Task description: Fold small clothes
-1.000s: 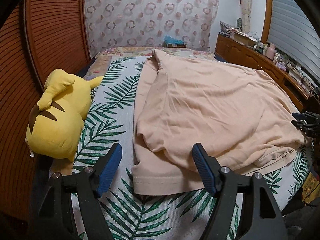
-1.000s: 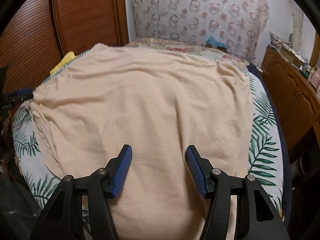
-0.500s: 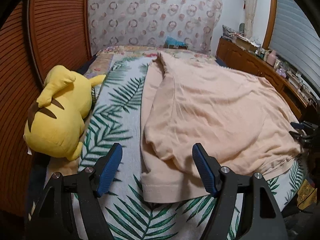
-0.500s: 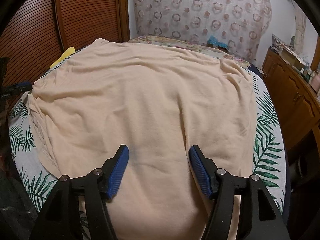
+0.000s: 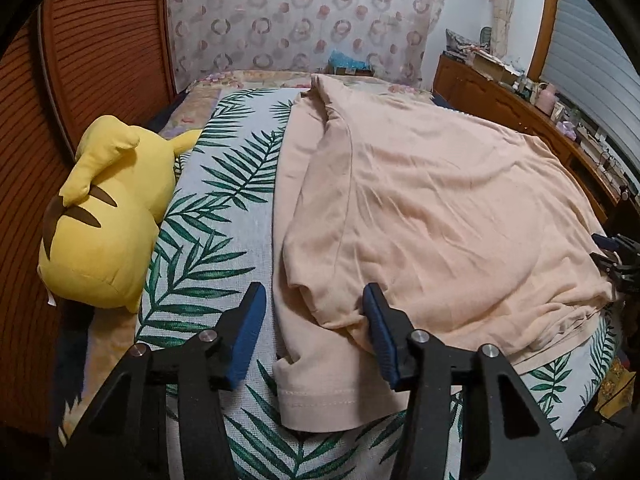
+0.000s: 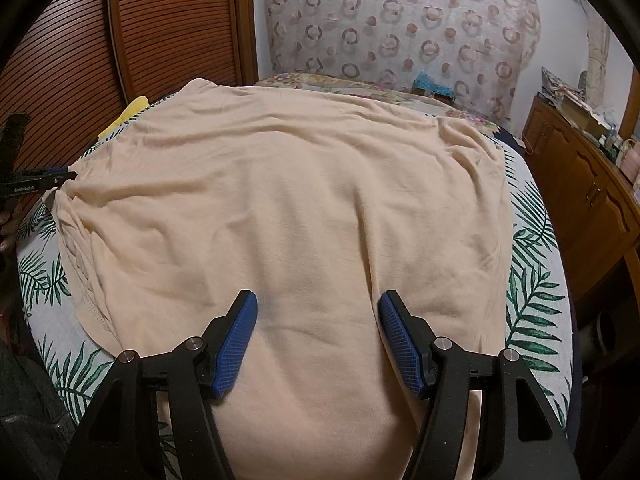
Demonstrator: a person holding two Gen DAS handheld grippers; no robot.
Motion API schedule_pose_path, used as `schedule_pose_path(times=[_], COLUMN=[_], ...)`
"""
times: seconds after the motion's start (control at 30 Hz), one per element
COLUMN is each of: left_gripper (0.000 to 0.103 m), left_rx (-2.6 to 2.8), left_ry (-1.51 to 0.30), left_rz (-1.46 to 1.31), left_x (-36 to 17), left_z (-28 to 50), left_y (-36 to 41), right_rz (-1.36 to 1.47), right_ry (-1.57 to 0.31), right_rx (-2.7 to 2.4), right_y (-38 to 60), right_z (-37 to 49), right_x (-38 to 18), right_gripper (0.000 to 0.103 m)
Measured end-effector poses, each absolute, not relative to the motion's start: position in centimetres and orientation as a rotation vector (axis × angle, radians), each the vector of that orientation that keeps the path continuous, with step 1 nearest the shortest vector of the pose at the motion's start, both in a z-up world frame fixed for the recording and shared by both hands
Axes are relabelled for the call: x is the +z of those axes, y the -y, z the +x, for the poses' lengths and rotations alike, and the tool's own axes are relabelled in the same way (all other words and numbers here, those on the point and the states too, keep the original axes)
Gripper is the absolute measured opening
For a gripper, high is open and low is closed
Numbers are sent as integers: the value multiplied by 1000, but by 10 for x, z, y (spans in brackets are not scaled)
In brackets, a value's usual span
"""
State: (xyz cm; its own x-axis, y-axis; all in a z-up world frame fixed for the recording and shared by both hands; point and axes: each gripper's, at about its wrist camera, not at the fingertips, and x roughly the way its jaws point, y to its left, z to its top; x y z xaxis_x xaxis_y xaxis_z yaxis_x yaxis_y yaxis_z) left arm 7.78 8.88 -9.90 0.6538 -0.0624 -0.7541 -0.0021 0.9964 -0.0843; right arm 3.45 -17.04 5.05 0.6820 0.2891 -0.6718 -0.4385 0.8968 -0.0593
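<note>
One peach shirt (image 5: 440, 208) — creased, its near sleeve folded over — lies spread on the leaf-print bed (image 5: 208, 248) beside one yellow plush (image 5: 104, 216). Left gripper (image 5: 314, 330) fingers have just been closing astride the sleeve fold; right gripper (image 6: 318, 340) is released above the cloth.

Each tool, left (image 5: 314, 316) and right (image 6: 318, 322), has black angular arms, silver round screws and ribbed blue pads (image 6: 238, 340) lining its fingers.

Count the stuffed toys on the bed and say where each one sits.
1. A yellow plush toy lies at the left edge of the leaf-print bedspread, against the wooden slatted wall, apart from the peach shirt. Others could be hidden under the shirt; none shows.
</note>
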Motion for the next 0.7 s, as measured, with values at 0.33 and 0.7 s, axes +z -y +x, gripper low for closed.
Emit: schedule_pose_path(times=[0.33,0.7], left_gripper=[7,6], left_rx=[-90,-204], left_ry=[-813,-582], left_rz=[-64,-62], left_x=[-85,-1], left_z=[76,57], left_y=[-75,-36], right_rz=[-223,-215], right_ry=[-712,-713], right_rx=[413,415], right_y=[171,169], right_z=[35,34], right_x=[51,50], right_gripper=[66,66])
